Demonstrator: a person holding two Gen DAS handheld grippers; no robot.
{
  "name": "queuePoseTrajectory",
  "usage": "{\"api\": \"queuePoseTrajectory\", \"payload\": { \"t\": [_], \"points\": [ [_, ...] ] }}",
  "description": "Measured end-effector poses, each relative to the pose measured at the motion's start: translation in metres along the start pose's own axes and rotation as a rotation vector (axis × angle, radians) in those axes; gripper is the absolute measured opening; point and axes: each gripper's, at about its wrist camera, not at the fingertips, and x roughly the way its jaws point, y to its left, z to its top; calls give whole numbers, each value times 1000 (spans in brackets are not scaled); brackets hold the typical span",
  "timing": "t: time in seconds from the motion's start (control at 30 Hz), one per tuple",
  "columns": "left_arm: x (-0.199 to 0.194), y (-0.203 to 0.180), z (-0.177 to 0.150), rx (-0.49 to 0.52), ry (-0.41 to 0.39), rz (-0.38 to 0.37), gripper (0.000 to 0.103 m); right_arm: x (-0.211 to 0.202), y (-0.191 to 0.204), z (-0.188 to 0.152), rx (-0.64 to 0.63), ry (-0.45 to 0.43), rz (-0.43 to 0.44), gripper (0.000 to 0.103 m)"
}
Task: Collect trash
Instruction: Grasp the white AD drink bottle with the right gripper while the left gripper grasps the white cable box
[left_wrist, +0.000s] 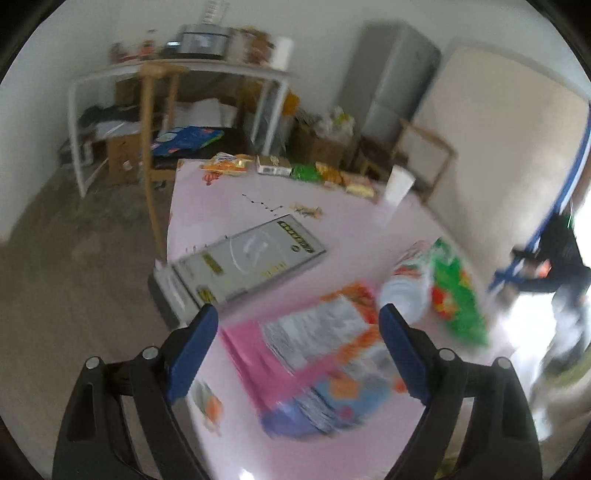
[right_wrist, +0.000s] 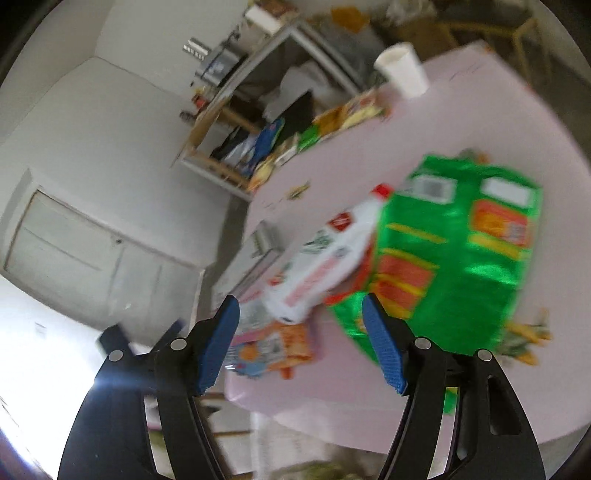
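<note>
Both grippers, left (left_wrist: 295, 317) and right (right_wrist: 300, 308), hang spread wide with nothing between the fingers. The trash, a green bag (right_wrist: 454, 254) and white packet (right_wrist: 325, 258), lies on the pink table (right_wrist: 369, 387), blurry.

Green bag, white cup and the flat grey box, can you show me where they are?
green bag (right_wrist: 454, 254), right wrist view, on its shiny middle.
white cup (right_wrist: 404, 70), right wrist view, on its side wall.
flat grey box (left_wrist: 251, 254), left wrist view, on its top face.
</note>
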Motion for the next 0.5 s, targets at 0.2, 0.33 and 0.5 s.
{"api": "queuePoseTrajectory", "payload": {
  "t": [0.2, 0.33, 0.5],
  "points": [
    [75, 17, 39, 219, 118, 69, 89, 54, 6, 36, 104, 153, -89, 67],
    [119, 25, 44, 299, 226, 52, 90, 91, 2, 47, 179, 266, -162, 67],
    [146, 26, 39, 397, 273, 88, 90, 118, 3, 51, 167, 325, -244, 67]
  ]
}}
